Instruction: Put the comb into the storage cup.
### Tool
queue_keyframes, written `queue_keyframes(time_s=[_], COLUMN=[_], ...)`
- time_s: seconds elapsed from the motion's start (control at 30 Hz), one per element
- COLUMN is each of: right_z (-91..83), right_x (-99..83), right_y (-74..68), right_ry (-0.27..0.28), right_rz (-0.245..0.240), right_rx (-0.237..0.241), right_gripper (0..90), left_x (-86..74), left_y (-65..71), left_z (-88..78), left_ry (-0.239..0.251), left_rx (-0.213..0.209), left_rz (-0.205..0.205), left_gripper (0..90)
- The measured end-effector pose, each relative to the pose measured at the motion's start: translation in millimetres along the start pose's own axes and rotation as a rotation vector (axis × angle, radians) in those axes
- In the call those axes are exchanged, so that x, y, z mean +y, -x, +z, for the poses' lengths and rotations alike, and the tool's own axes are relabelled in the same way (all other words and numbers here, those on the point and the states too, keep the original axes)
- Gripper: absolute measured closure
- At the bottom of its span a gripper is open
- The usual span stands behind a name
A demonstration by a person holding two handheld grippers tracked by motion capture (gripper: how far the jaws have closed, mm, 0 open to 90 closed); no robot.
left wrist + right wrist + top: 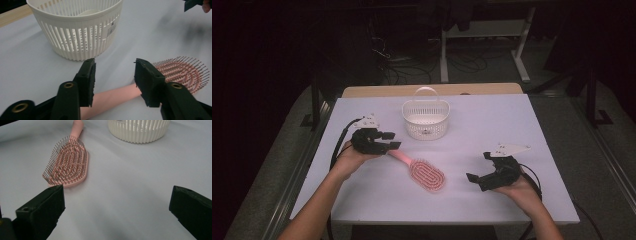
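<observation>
A pink hairbrush (428, 175) lies bristles up on the white table (522, 125), its handle (399, 156) pointing to the far left. My left gripper (392, 140) stands open at the handle's end; in the left gripper view the handle (112, 96) lies between and just below the jaws of my left gripper (115, 72), and I cannot tell whether they touch it. The brush head (183, 72) shows beyond them. My right gripper (478, 166) is open wide to the right of the brush, holding nothing. Its own view has the hairbrush (68, 162) ahead of my right gripper (117, 200).
A white slatted basket (425, 120) with an upright handle stands at the middle back of the table, close behind the left gripper; the basket (77, 27) (138, 130) holds something pale. Bare table lies at the right and front. Dark floor, cables and a white stand surround it.
</observation>
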State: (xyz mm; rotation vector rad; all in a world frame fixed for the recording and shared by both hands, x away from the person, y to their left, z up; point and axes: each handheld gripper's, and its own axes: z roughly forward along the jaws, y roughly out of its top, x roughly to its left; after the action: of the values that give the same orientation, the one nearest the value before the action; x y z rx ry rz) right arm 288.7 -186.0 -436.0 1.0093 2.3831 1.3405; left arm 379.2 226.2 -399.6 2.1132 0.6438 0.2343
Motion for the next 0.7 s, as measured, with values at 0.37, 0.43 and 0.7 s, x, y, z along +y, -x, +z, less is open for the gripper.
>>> queue_keyframes(time_s=[0.37, 0.43, 0.7], right_z=[-0.3, -0.3, -0.3], right_x=[-0.1, -0.1, 0.0], right_y=[0.1, 0.1, 0.1], right_ry=[0.001, 0.0, 0.001], right_rz=[0.0, 0.0, 0.001], right_rx=[0.001, 0.002, 0.003], right_gripper=[0.0, 0.0, 0.0], left_x=[2.5, 2.7, 4.6], left_y=[-3.8, -4.7, -8.4], left_z=[11.5, 13.5, 21.3], left_ry=[-0.045, -0.053, -0.079], left_rx=[0.021, 0.025, 0.032], left_rz=[-0.001, 0.0, -0.002], left_gripper=[67.9, 70.3, 81.2])
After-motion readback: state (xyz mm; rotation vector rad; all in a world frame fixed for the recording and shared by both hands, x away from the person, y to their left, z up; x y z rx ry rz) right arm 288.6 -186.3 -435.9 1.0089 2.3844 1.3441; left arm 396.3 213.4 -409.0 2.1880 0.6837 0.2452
